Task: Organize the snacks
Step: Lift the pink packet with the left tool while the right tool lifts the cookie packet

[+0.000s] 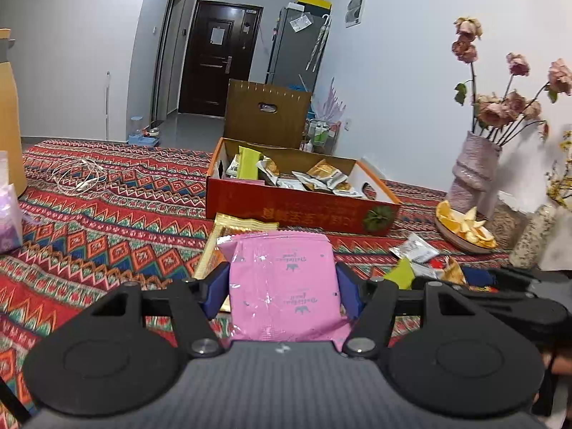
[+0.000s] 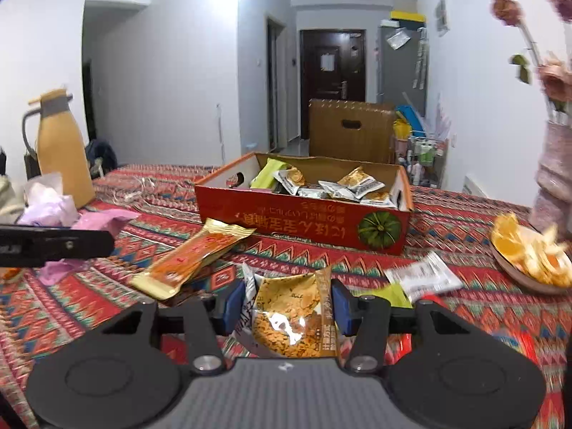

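My left gripper (image 1: 282, 286) is shut on a pink snack packet (image 1: 282, 279) and holds it above the patterned tablecloth. My right gripper (image 2: 287, 304) is shut on a small orange-and-white snack packet (image 2: 286, 311). A red cardboard box (image 1: 304, 211), also in the right wrist view (image 2: 304, 221), sits ahead with several snack packets (image 1: 321, 177) inside. A long gold-orange packet (image 2: 189, 254) lies on the cloth in front of the box, left of my right gripper. A white packet (image 2: 422, 275) and a green one (image 2: 389, 295) lie to the right.
A plate of orange pieces (image 2: 529, 254) and a vase of dried roses (image 1: 472, 175) stand at the right. A yellow jug (image 2: 64, 153) and crumpled tissue (image 2: 46, 200) are at the left. A white cable (image 1: 78, 175) lies on the cloth. An open brown box flap (image 1: 268, 114) rises behind.
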